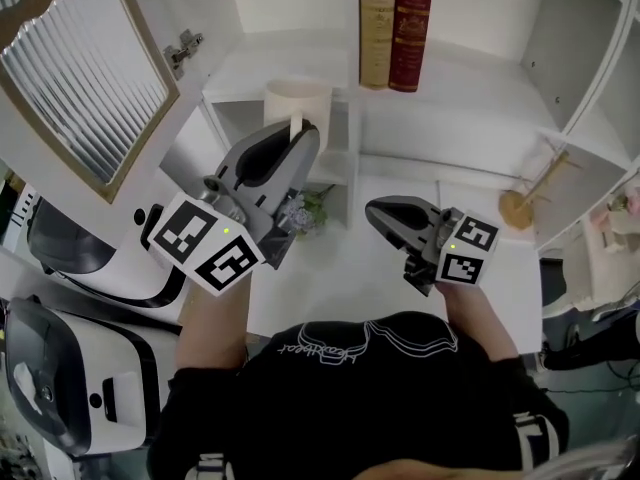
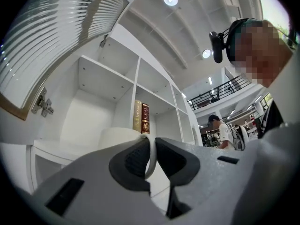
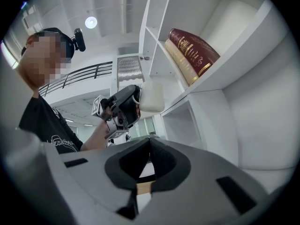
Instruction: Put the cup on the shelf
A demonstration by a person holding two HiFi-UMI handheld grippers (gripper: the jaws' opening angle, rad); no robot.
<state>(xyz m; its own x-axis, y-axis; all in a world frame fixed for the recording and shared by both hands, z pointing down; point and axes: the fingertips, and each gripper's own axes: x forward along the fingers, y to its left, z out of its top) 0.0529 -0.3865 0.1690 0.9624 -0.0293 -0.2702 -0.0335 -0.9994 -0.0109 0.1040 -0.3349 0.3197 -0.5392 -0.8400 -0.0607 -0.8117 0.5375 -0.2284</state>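
Observation:
A cream cup [image 1: 297, 101] hangs in front of the white shelf [image 1: 240, 71], just above its board. My left gripper [image 1: 298, 138] is shut on the cup's thin handle [image 2: 151, 154], and the cup's body [image 2: 117, 137] shows beyond the jaws in the left gripper view. In the right gripper view the cup [image 3: 152, 97] and the left gripper [image 3: 123, 108] are seen from the side, close to the shelf edge. My right gripper [image 1: 374, 212] is lower and to the right, over the white counter. Its jaws [image 3: 150, 142] touch at the tips with nothing between them.
Two upright books [image 1: 396, 26], one tan and one dark red, stand on the shelf to the cup's right. An open cabinet door with ribbed glass [image 1: 80, 78] juts out at the left. A small plant [image 1: 306, 213] and a wooden object [image 1: 522, 204] sit on the counter.

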